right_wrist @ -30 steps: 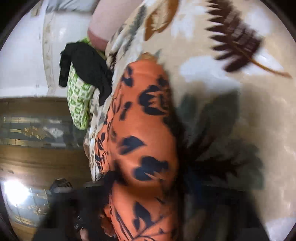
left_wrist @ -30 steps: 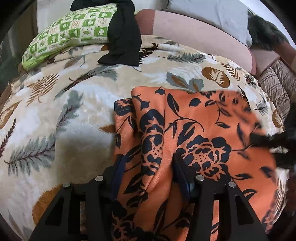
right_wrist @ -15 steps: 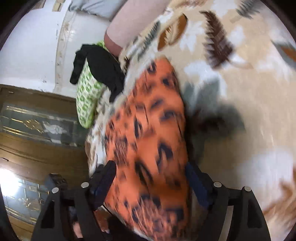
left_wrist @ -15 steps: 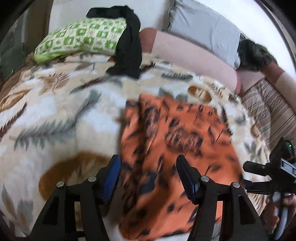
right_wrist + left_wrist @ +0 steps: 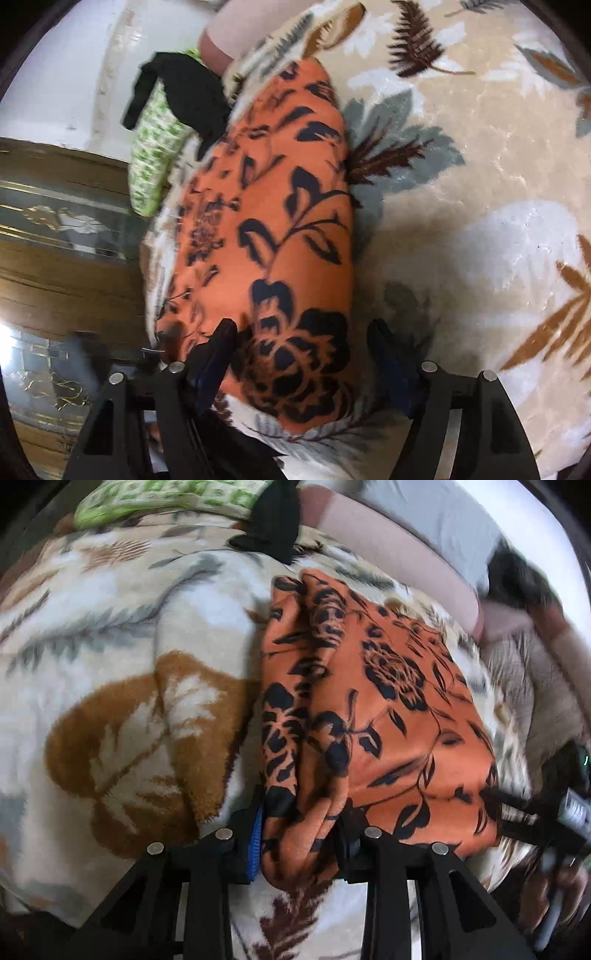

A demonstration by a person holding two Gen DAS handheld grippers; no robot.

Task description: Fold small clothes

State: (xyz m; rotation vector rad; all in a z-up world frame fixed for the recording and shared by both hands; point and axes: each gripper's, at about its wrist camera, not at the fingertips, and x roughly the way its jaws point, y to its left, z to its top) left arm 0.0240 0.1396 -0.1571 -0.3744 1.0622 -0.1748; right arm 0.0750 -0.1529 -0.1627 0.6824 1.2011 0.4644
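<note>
An orange garment with black flowers [image 5: 388,709] lies folded on a leaf-print blanket [image 5: 129,664]. My left gripper [image 5: 301,830] is at its near left corner. The jaws are closing, and a bunched fold of the cloth fills the gap between the pads. In the right wrist view the same garment [image 5: 280,229] runs away from the camera. My right gripper [image 5: 301,343] straddles its near end with the jaws closing. Its left finger rests on the cloth and its right finger stands just off the edge on the blanket [image 5: 480,184]. From the left wrist view, the right gripper [image 5: 495,812] is at the garment's right corner.
A green patterned pillow [image 5: 166,498] with a black garment [image 5: 273,520] draped over it lies at the far edge. A pink bolster [image 5: 388,554] and a grey pillow [image 5: 443,513] are behind. A wooden cabinet with glass [image 5: 55,240] stands beyond the bed's edge.
My left gripper drew back to the garment's near corner, and its jaws narrowed onto a bunch of cloth. My right gripper opened and now straddles the garment's end.
</note>
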